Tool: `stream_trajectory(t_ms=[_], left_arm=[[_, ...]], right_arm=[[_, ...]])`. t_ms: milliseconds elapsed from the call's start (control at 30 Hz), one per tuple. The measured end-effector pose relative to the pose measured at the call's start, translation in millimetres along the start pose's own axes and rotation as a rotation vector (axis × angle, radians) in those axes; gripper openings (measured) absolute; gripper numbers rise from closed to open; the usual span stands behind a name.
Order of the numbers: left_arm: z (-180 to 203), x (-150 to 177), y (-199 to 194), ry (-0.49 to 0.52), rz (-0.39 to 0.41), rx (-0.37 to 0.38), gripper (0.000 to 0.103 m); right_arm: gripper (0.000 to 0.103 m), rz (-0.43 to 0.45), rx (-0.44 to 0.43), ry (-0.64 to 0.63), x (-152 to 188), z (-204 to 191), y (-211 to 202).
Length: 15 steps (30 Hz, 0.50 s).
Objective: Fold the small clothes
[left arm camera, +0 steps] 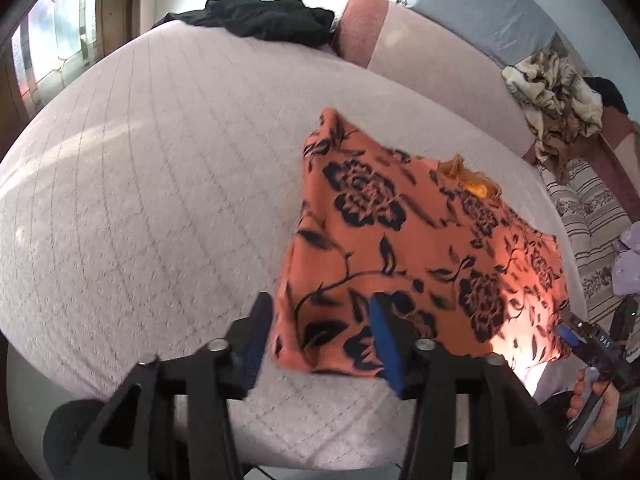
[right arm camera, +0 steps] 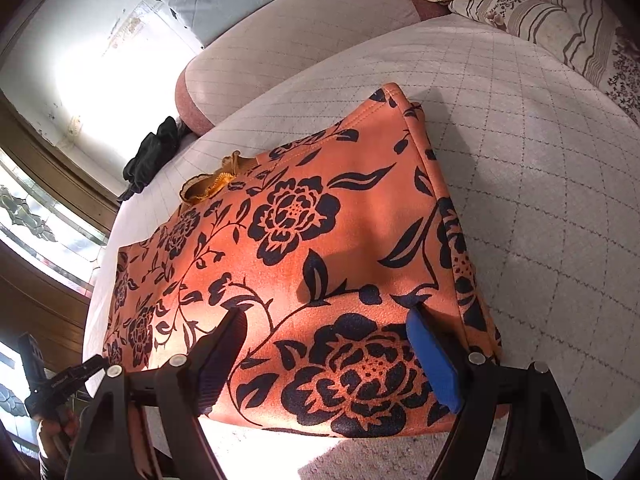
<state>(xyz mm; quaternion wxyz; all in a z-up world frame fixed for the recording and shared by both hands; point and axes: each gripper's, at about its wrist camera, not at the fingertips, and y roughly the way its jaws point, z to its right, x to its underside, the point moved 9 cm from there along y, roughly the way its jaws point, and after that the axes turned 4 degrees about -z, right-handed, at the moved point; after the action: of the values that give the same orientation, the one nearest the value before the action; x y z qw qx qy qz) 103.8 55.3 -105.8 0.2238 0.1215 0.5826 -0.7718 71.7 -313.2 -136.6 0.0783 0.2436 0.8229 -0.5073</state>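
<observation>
Left claw [left arm camera: 320, 332] jaws apart, angled downward. Right claw [right arm camera: 328, 344] jaws wide apart, angled downward.

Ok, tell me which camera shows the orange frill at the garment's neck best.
The right wrist view: the frill is sharp there, its ruffled edge lying on the orange floral garment. The left wrist view shows it blurred, only a small orange bump at the garment's far edge.

From the orange flowered cloth [left arm camera: 420, 248], the quilted bed cover [left arm camera: 140, 208] lies bare toward nine o'clock. A black garment [left arm camera: 264, 20] and a pink bolster [left arm camera: 360, 24] block twelve o'clock. Striped cushions [left arm camera: 588, 216] and a crumpled blanket [left arm camera: 556, 96] crowd two o'clock.
</observation>
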Motion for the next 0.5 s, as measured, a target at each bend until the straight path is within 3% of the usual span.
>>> stream_trajectory(t_ms=[100, 200, 267, 300, 333, 367, 433, 500], left_arm=[[11.1, -44.8, 12.6, 0.061, 0.046, -0.040, 0.067], [19.1, -86.5, 48.5, 0.106, 0.003, -0.054, 0.062], [10.2, -109.8, 82.4, 0.125, -0.047, -0.128, 0.055], [-2.0, -117.9, 100.4, 0.105, -0.087, -0.187, 0.045], [-15.6, -124.0, 116.0, 0.087, -0.119, -0.241, 0.043], [-24.7, -129.5, 125.4, 0.055, -0.134, -0.235, 0.047], [-29.4, -138.0, 119.0, -0.009, -0.104, -0.199, 0.047], [-26.3, -143.1, 96.4, 0.023, -0.017, -0.250, 0.047]], right_arm=[[0.085, 0.005, -0.021, 0.012, -0.5, 1.2, -1.6], [0.085, 0.009, -0.042, 0.022, -0.6, 2.7, -2.8], [0.085, 0.009, -0.059, 0.031, -1.0, 3.5, -3.7], [0.085, 0.010, -0.069, 0.037, -1.1, 4.4, -4.4], [0.085, 0.010, -0.080, 0.046, -1.4, 5.2, -4.7], [0.085, 0.010, -0.090, 0.055, -1.9, 5.9, -5.3], [0.085, 0.008, -0.104, 0.071, -2.6, 7.1, -6.4], [0.085, 0.006, -0.109, 0.074, -2.9, 7.1, -6.7]])
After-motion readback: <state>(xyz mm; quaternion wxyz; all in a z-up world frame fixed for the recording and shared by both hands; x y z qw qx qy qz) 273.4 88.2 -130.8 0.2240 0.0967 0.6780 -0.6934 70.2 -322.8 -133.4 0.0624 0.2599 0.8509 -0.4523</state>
